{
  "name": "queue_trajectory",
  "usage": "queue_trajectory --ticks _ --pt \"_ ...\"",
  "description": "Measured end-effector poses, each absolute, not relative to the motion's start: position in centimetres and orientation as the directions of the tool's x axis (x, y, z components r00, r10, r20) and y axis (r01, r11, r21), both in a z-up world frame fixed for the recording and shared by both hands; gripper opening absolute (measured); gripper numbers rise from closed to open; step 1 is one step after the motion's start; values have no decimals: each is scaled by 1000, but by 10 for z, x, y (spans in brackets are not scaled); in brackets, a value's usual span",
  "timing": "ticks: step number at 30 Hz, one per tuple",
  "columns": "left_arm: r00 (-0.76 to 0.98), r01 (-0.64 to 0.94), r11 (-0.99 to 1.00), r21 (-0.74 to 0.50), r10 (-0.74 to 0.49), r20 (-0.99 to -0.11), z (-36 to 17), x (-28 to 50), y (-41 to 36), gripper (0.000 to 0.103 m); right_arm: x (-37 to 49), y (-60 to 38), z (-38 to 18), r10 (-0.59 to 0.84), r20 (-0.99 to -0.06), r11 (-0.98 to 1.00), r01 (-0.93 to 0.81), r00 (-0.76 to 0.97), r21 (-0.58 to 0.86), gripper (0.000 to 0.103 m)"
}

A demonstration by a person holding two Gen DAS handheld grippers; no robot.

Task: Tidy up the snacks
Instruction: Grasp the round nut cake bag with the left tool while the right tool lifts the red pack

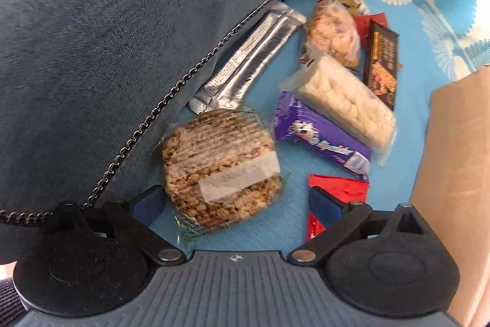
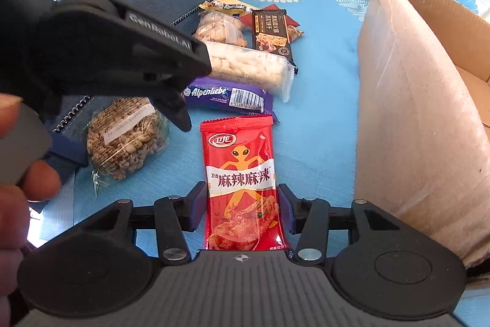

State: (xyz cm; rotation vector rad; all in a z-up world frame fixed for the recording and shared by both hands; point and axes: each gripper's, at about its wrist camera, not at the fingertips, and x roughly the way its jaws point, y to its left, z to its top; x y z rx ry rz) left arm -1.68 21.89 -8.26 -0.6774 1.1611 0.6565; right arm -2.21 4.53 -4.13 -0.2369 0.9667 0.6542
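Note:
Snacks lie on a blue patterned cloth (image 2: 321, 118). My right gripper (image 2: 242, 210) is open, with a finger on each side of a red spicy-strip packet (image 2: 240, 173) lying flat. My left gripper (image 1: 235, 201) is open over a round puffed-grain cake in clear wrap (image 1: 220, 167), which also shows in the right wrist view (image 2: 125, 140). Its left fingertip (image 1: 150, 201) is beside the cake. The red packet (image 1: 337, 192) lies by its right fingertip. Beyond lie a purple Alpenliebe roll (image 2: 226, 97), a white puffed bar (image 2: 251, 68) and a dark biscuit pack (image 2: 271, 31).
An open cardboard box (image 2: 413, 118) stands at the right. A blue cushion (image 1: 122, 36) and a bag chain (image 1: 171, 91) lie at the left. A silver sachet (image 1: 251, 57), a bag of small biscuits (image 1: 332, 34) and a yellow Alpenliebe wrapper (image 2: 226, 7) lie further back.

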Motion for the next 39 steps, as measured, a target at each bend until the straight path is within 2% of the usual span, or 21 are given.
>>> queue_trajectory --ticks 6,8,13,19,24,37,39 --pt "257 -783 609 -123 137 -957 -87 -17 223 93 -21 48 -41 409 -823 786 -611 394 98 52" --pt "261 -789 602 -121 150 -954 -86 -18 224 87 -21 48 -41 411 -823 786 -610 393 100 52" --pt "291 -771 621 -139 150 -945 -79 -23 221 83 -21 47 -40 416 -821 785 -610 392 106 51" --pt "367 -635 757 -158 115 -923 -64 -24 201 83 -21 48 -40 413 -820 787 -608 395 104 51" --pt "318 -668 718 -196 37 -947 -79 -23 213 84 -20 48 -43 411 -821 790 -604 396 104 53" --pt "289 -669 733 -127 99 -952 -84 -14 206 91 -20 44 -47 417 -820 783 -613 392 106 55" --pt "289 -672 730 -124 105 -952 -85 -12 207 91 -21 44 -47 415 -819 782 -615 396 99 52"
